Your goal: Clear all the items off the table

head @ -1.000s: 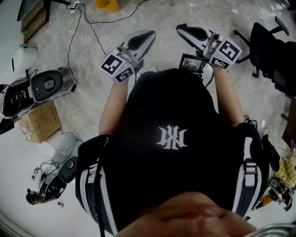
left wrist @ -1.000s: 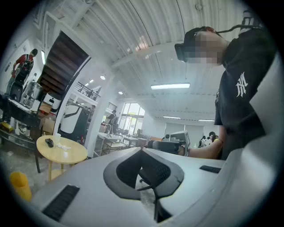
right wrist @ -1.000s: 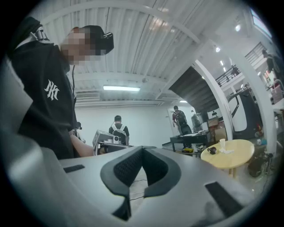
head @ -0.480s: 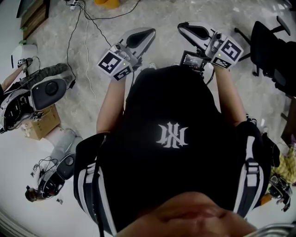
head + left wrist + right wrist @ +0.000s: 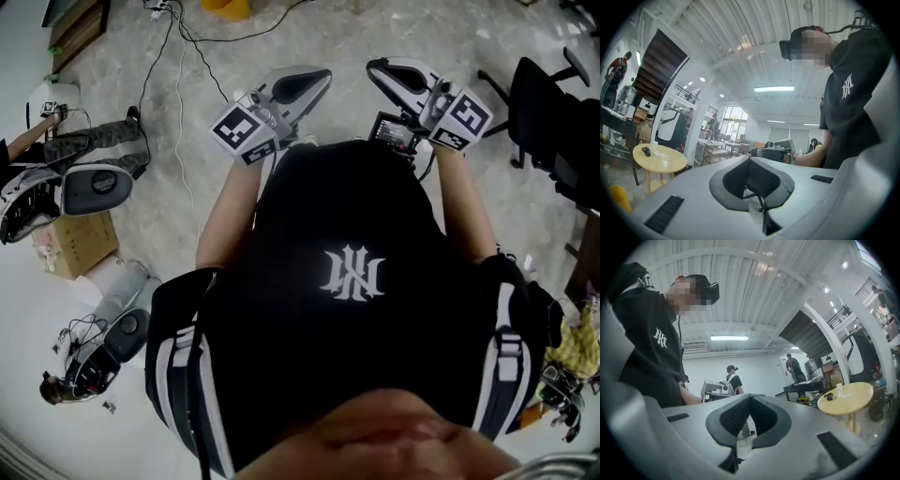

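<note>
Carrying left tongs (image 5: 322,77) and right tongs (image 5: 377,67) level before the chest, both clenched on nothing, likely just for transit. Nothing within reach to clear: round yellow desk (image 5: 660,170), bearing a cup (image 5: 654,145), well apart across the room.

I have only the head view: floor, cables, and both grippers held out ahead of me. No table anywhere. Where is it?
Observer: The left gripper view shows a round pale-yellow wooden table across the room, near that view's left edge.
Operator: Anything on it to clear?
Observer: Yes, a small dark object lies on top, with a white cup beside it.
Operator: Are my jaws carrying anything right now?
Observer: No, the left gripper and the right gripper each have their jaws together with nothing between them.
</note>
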Available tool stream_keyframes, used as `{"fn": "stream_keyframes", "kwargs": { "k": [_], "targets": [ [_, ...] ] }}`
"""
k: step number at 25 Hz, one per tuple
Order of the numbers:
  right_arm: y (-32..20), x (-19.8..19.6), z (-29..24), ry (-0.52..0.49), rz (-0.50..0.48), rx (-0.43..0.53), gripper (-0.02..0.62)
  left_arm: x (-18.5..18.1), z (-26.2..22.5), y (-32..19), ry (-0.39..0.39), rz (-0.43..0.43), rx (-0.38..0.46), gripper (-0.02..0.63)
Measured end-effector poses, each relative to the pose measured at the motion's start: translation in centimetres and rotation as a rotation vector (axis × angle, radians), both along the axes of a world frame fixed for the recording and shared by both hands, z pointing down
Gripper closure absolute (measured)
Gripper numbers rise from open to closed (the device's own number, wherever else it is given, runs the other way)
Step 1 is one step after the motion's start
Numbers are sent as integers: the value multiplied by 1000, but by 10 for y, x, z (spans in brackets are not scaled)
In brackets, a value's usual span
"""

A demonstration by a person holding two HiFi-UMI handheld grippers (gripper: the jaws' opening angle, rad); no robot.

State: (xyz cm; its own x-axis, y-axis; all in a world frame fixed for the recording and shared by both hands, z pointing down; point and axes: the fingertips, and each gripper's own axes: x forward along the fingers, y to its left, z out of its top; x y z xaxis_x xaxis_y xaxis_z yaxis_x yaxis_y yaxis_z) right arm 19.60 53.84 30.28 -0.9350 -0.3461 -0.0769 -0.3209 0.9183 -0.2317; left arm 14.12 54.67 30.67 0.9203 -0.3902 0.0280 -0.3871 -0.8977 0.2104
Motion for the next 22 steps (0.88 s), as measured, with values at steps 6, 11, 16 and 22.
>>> {"fn": "stream_keyframes", "kwargs": {
  "k": [6, 11, 16, 22],
  "targets": [
    [-3, -9, 2, 14, -11, -5, 592, -3, -1, 0, -7, 21, 5, 594],
    [-5, -13, 4, 6, -19, -18, 592, -6, 4, -3, 16, 19, -22, 594],
    [-4, -22, 4, 11, -37, -23, 592, -8, 8, -3, 16, 24, -47, 594],
    [-3, -27, 4, 28, -48, -22, 592, -9, 8, -4, 11, 27, -31, 594]
  ]
}}
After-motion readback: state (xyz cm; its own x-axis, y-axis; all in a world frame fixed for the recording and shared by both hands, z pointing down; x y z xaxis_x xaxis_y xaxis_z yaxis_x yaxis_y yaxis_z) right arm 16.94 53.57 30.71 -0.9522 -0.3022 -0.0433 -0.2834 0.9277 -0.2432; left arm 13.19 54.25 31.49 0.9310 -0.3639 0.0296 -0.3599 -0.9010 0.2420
